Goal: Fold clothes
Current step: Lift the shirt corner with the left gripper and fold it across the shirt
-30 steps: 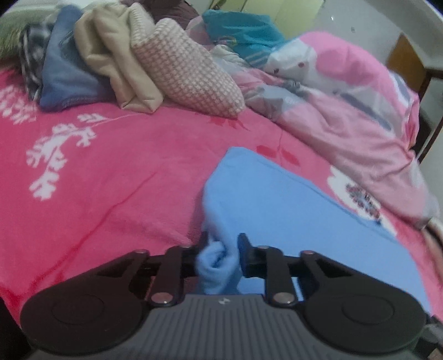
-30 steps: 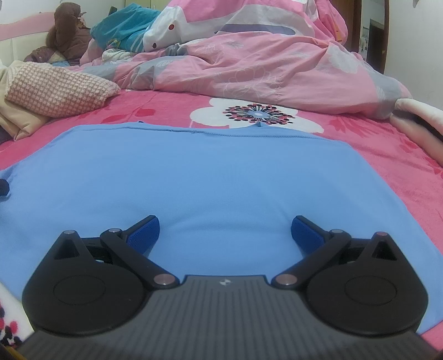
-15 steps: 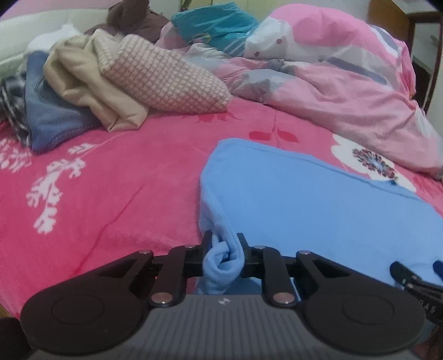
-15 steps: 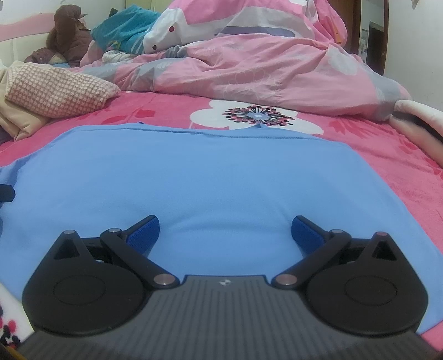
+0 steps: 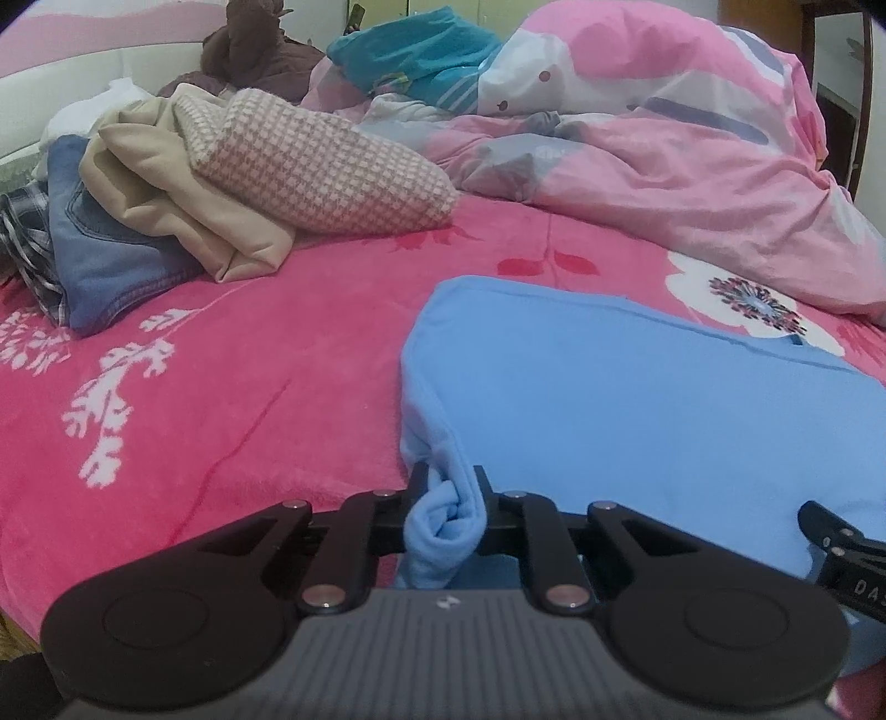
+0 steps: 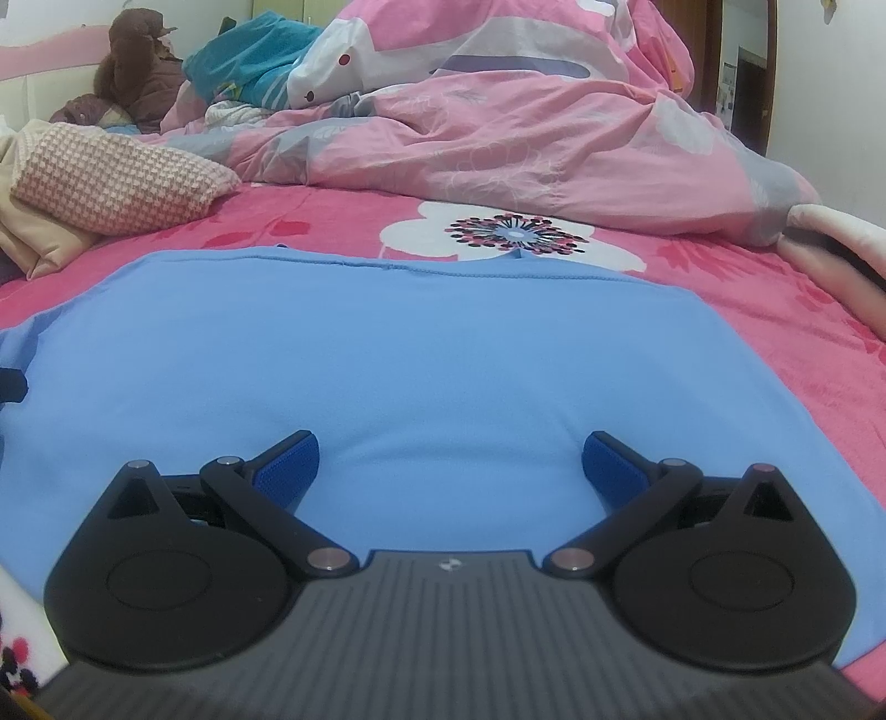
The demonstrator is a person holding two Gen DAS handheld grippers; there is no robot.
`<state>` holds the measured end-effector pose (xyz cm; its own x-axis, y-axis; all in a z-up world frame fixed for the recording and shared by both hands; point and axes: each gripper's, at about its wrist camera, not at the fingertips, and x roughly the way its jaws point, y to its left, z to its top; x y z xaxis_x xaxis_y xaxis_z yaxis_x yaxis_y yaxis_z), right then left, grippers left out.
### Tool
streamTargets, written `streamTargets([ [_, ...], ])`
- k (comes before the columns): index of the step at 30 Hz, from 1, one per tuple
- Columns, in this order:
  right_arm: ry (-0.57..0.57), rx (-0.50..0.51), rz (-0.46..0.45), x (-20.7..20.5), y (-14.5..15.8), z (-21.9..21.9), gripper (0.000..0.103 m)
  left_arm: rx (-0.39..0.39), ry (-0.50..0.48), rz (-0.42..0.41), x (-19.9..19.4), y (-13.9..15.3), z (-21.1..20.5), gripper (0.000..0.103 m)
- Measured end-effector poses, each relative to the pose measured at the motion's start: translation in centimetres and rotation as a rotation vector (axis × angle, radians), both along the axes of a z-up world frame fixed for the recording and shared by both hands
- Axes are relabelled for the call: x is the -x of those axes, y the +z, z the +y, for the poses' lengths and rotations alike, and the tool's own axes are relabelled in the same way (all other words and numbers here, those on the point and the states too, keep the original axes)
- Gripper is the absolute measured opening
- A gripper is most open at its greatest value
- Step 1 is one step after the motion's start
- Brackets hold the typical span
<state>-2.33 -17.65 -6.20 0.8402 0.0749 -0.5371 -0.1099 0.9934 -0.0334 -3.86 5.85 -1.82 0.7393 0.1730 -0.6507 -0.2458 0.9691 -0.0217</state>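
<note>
Currently left gripper point(image 5: 449, 495) tilts down at the blue garment's point(image 5: 637, 399) left edge, jaws pinched on a bunched fold, garment flat on the pink bedspread point(image 5: 221, 376); right gripper point(image 6: 451, 462) angles down over the garment's near edge, jaws spread wide, holding nothing.

Bed covered by a bright pink blanket point(image 5: 266, 354) with white branch motifs at left of frame and a white flower print at right. Light blue garment point(image 5: 637, 399) spread flat on the blanket, lower right of the left wrist view, centre of the right wrist view. Pile of clothes at upper left: pink-and-white checked item point(image 5: 321, 166) on a beige garment point(image 5: 183, 194), beside blue denim point(image 5: 105, 260) and a plaid piece point(image 5: 27, 243). Crumpled pink duvet point(image 5: 692, 160) at upper right; teal fabric point(image 5: 421, 55) and a brown item point(image 5: 249, 50) along the top.
</note>
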Motion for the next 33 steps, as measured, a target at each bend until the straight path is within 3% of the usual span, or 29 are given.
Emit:
streamTargets([
  [12, -0.002, 0.012, -0.005, 0.1, -0.1, 0.2, 0.102, -0.007, -0.003, 0.000, -0.2, 0.1, 0.1, 0.010],
  [18, -0.003, 0.016, -0.008, 0.1, -0.1, 0.2, 0.102, 0.050, -0.008, -0.039, -0.4, 1.6, 0.6, 0.008],
  [23, -0.003, 0.022, -0.002, 0.1, 0.0, 0.3, 0.102, 0.080, -0.134, -0.132, -0.9, 4.0, -1.4, 0.008],
  [29, 0.042, 0.005, 0.042, -0.1, 0.7, -0.3, 0.102, 0.052, -0.319, -0.200, -2.4, 6.4, -6.8, 0.008],
  [33, 0.045, -0.116, 0.068, 0.9, 2.1, -3.6, 0.102, 0.043, -0.450, -0.210, -3.4, 6.8, -11.7, 0.008],
])
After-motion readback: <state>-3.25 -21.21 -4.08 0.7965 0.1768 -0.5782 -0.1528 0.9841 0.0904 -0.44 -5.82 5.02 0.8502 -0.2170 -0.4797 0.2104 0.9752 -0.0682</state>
